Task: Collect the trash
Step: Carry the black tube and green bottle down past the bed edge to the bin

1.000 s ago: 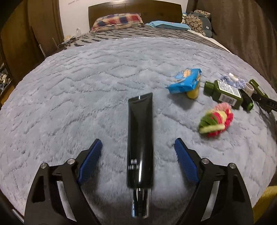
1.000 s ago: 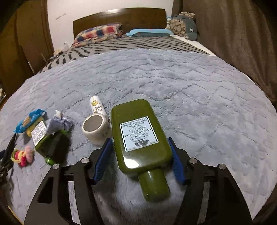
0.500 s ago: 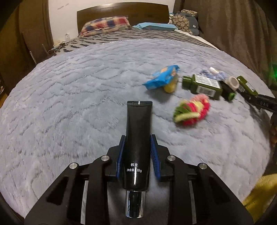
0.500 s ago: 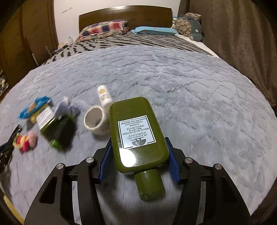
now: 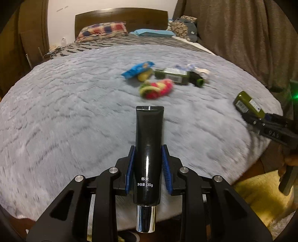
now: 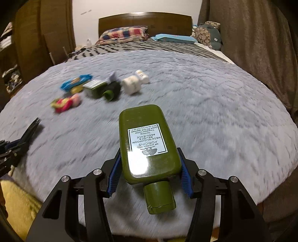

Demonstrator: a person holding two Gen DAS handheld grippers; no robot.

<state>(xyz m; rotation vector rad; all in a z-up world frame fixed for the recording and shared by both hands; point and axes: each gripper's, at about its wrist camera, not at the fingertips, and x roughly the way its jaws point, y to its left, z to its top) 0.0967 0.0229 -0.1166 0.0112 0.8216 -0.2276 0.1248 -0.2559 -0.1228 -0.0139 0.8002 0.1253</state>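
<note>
A bed [image 5: 74, 111] covered by a grey plush blanket [image 6: 214, 104] fills both views, with a wooden headboard [image 5: 121, 16] and a checked pillow [image 5: 102, 30] at its far end and a brown curtain [image 5: 242, 33] along one side.

Near the foot edge of the bed, the right hand-held gripper [image 6: 150, 171] is clamped on a flat green bottle [image 6: 147, 143]; its blue pads press both sides just above the cap, which points back toward the camera, and the white label faces up. Its jaws have just been closing on that bottle. In the left wrist view the same bottle [image 5: 248, 105] shows by the bed's right edge, held in that gripper.

The left hand-held gripper [image 5: 148, 167] grips a black tube [image 5: 149, 149], its silver cap toward the camera and the crimped end pointing up the bed. Its jaws have just been closing on the tube, pads now tight on both sides.

Farther up the blanket, around the middle of the bed, a blurred cluster lies close together: another green bottle [image 6: 98, 88], a white jar [image 6: 131, 85], a small white bottle [image 6: 142, 75], a blue wrapper [image 6: 76, 82] and a red-and-yellow knotted rope toy [image 6: 65, 103].
</note>
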